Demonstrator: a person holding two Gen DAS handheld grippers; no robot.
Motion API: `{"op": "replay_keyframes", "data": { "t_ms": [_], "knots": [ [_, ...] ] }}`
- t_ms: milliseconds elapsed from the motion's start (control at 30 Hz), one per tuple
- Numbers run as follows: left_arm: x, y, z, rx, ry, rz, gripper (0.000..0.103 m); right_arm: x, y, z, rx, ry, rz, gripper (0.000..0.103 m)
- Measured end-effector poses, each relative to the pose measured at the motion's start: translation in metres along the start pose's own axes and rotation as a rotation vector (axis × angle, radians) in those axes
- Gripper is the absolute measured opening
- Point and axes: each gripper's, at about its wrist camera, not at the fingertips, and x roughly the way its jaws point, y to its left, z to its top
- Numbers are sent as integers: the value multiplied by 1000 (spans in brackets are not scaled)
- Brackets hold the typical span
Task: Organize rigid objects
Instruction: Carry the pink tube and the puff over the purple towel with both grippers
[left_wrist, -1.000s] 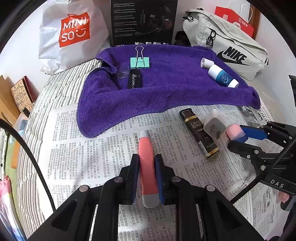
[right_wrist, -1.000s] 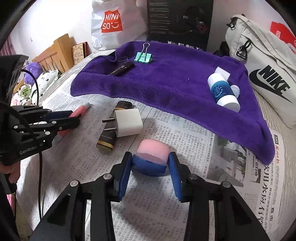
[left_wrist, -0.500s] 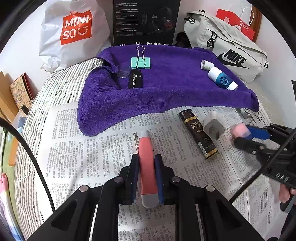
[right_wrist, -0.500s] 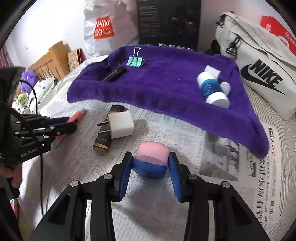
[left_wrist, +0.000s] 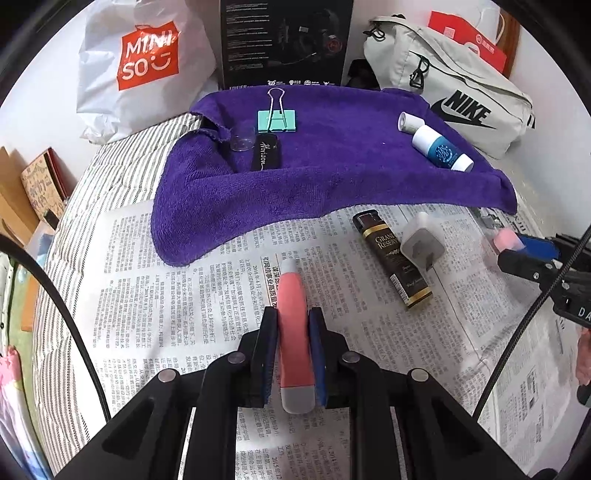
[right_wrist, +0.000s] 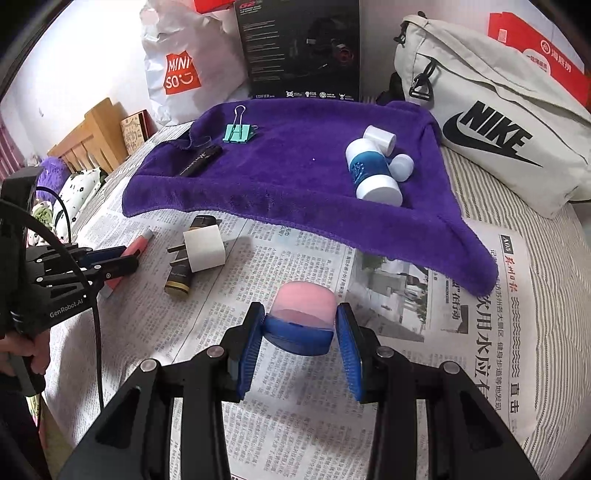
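My left gripper (left_wrist: 292, 354) is shut on a coral-pink tube (left_wrist: 293, 325) with a grey end, held low over the newspaper. My right gripper (right_wrist: 300, 334) is shut on a pink-and-blue round container (right_wrist: 301, 314), lifted above the newspaper; it also shows at the right edge of the left wrist view (left_wrist: 508, 239). A purple towel (left_wrist: 332, 166) lies behind, holding a teal binder clip (left_wrist: 277, 120), a black tube (left_wrist: 264, 152), a clear cap (left_wrist: 242, 139) and a white-and-blue bottle (left_wrist: 441, 150) with a small white cylinder (left_wrist: 406, 121).
A black-and-gold lighter (left_wrist: 393, 260) and a white plug adapter (left_wrist: 421, 245) lie on the newspaper (left_wrist: 166, 295). A Miniso bag (left_wrist: 144, 62), a black box (left_wrist: 286, 40) and a Nike bag (left_wrist: 454, 96) stand behind the towel. Striped bedding (left_wrist: 110, 177) lies left.
My right gripper has lifted the pink-and-blue container and carried it right and forward, toward the towel. My left gripper keeps the pink tube, almost unmoved.
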Motion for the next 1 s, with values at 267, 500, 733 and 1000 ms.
{"op": "replay_keyframes", "data": {
  "t_ms": [267, 500, 733, 1000],
  "knots": [
    [-12, 1, 5, -25, -8, -23, 17, -12, -3, 10, -2, -24, 22, 40],
    [-25, 1, 19, -22, -27, -28, 17, -15, -7, 26, -10, -30, 34, 40],
    [-33, -4, 39, -3, -46, -40, 17, -16, -11, 44, 2, -36, 43, 40],
    [-37, -5, 61, 3, -71, -58, 17, -16, -16, 61, 20, -43, 31, 40]
  ]
}}
